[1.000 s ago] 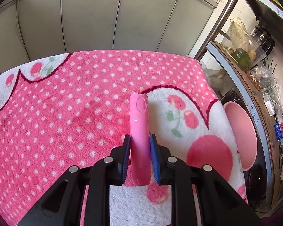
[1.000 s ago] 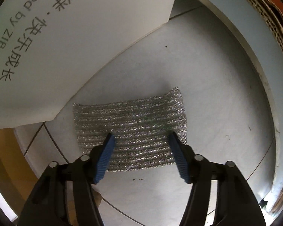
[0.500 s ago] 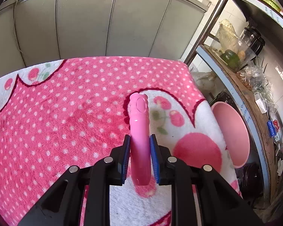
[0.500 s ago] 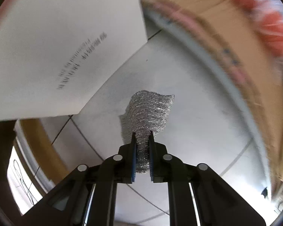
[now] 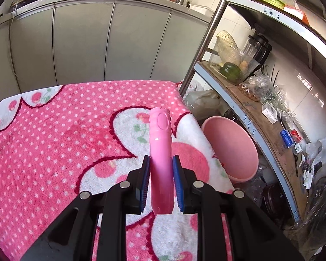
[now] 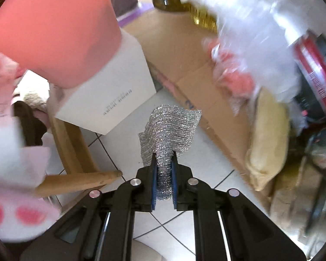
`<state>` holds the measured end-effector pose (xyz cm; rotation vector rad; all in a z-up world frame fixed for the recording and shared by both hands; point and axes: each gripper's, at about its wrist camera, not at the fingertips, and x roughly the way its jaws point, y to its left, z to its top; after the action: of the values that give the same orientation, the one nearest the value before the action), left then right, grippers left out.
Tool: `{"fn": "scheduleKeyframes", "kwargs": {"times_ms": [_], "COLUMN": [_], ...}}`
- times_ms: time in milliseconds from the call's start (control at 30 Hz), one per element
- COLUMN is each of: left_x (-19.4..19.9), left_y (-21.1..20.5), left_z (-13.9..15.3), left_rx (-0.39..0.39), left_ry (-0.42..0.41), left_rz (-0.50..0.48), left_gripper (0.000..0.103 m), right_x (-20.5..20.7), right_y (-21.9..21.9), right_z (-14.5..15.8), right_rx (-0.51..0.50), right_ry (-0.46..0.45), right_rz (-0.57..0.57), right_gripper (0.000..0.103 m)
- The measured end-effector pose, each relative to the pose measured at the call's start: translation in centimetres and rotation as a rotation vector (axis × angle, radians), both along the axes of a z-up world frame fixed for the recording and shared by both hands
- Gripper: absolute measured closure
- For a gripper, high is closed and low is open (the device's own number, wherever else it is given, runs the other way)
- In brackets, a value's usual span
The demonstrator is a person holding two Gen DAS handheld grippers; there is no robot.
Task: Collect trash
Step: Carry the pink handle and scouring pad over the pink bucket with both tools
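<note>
My left gripper [image 5: 161, 163] is shut on a long pink plastic handle [image 5: 160, 148] that sticks out forward over the pink polka-dot blanket [image 5: 54, 134]. A pink bin [image 5: 230, 152] stands just right of the blanket's edge, below the handle's tip. In the right wrist view my right gripper [image 6: 164, 158] is shut on a silvery mesh scouring cloth [image 6: 171, 126], which hangs crumpled from the blue pads high above the tiled floor [image 6: 206, 169]. The pink bin [image 6: 54, 26] shows blurred at the upper left of that view.
A metal shelf rack [image 5: 260, 113] with a blender, vegetables and bags stands to the right. Grey cabinets [image 5: 87, 39] run behind the blanket. Below my right gripper lie a white box [image 6: 110, 91], a wooden chair frame [image 6: 76, 152], cardboard [image 6: 195, 65] and plastic bags [image 6: 250, 43].
My right gripper closed on the mesh cloth and lifted it off the floor. My left gripper rose and drew back with the pink handle, bringing the bin and shelves further into view.
</note>
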<state>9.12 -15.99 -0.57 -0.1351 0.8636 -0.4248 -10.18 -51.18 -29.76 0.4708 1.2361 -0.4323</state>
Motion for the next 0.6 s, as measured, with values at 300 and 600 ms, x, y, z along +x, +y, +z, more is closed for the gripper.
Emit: {"fn": "scheduleKeyframes", "kwargs": {"times_ms": [300, 600], "left_x": [-4.0, -5.7], "left_y": [-1.2, -1.1], "left_z": [1.5, 2.1], "left_rx": [-0.007, -0.015], "left_ry": [-0.041, -0.063], "left_rz": [-0.037, -0.051], "left_gripper": [0.083, 0.083], "right_x": [-3.3, -4.2], "right_y": [1.4, 3.6], "right_z": [9.5, 17.7], "right_rx": [-0.105, -0.203], "right_ry": [-0.14, -0.287], "right_rz": [0.086, 0.162], "right_gripper": [0.092, 0.092]}}
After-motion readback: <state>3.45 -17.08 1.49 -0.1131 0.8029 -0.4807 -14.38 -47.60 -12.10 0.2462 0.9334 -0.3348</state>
